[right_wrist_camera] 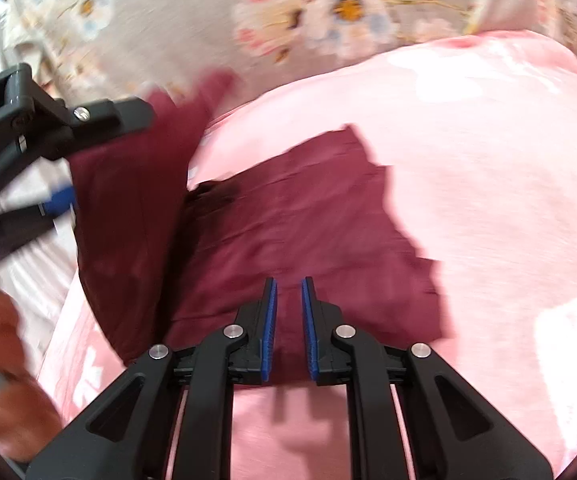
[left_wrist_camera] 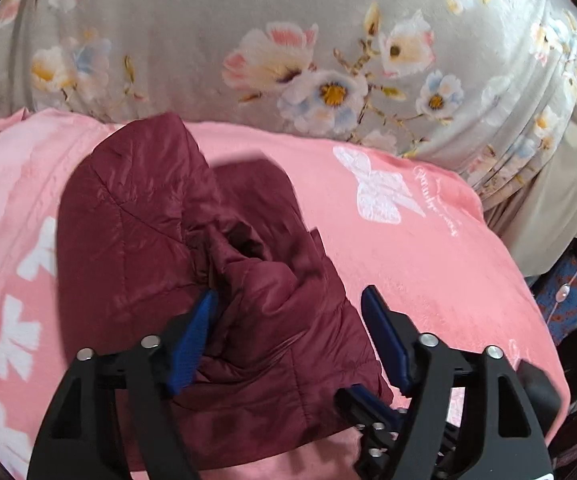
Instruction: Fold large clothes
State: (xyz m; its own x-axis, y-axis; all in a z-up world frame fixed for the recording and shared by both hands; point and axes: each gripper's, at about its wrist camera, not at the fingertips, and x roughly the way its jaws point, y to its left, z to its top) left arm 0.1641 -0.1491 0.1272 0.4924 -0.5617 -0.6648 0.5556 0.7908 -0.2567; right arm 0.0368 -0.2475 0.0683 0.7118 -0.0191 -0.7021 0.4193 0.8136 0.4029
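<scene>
A maroon quilted jacket lies bunched on a pink blanket. The left gripper gapes wide over it, holding nothing; the right gripper hovers nearly closed, empty.

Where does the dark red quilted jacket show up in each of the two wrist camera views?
Left wrist view: the dark red quilted jacket fills the centre-left, bunched on the pink blanket, running under the left gripper, whose jaws stand wide open.
Right wrist view: it lies from centre to left, blurred, ahead of the right gripper.
Shared landmark: the grey floral bedding behind the blanket.
</scene>
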